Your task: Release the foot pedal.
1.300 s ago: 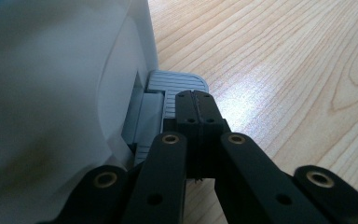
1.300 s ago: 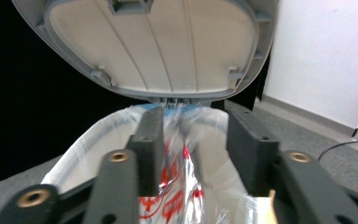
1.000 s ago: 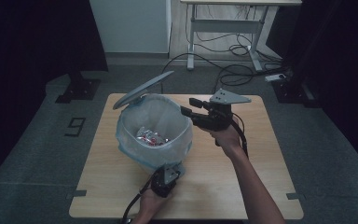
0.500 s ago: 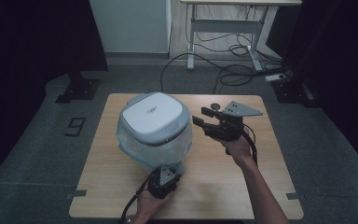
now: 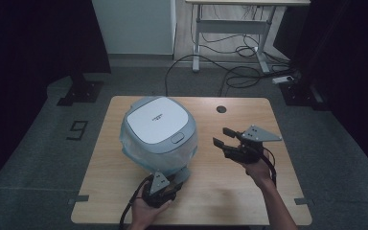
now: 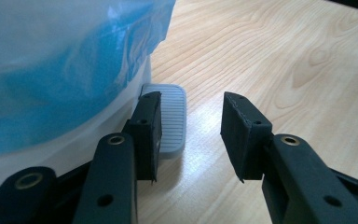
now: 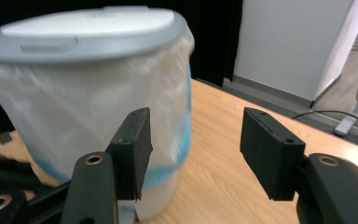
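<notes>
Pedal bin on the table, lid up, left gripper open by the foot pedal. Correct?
Not quite: the pedal bin has its lid down, as the high view shows. The rest holds: the left gripper is open beside the foot pedal.

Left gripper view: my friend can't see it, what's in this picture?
Two black tongs stand open with nothing between them, just above a wooden table. A grey ribbed pedal sticks out beside the left one, at the foot of a white bin lined with a blue bag.
</notes>
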A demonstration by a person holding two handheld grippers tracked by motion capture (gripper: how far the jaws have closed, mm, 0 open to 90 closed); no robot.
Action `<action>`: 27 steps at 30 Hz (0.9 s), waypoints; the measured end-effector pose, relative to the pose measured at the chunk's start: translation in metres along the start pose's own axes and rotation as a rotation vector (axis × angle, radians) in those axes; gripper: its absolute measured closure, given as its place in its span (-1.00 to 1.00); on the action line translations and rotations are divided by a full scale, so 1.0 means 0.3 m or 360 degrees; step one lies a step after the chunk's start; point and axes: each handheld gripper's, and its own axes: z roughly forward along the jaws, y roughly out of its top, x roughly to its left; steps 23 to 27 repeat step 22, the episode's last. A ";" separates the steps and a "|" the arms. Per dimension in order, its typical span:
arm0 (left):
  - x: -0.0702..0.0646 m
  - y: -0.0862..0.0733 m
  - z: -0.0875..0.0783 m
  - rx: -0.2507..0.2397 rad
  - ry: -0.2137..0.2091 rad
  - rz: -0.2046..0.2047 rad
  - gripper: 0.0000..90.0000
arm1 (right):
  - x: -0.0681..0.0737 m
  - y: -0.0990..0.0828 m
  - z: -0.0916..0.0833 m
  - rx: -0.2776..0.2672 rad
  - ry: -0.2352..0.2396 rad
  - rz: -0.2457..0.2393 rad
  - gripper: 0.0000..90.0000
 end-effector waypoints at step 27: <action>-0.004 -0.004 -0.003 0.0040 -0.0031 0.0006 0.23 | -0.061 -0.308 -0.078 0.0177 -0.0097 0.0066 -0.09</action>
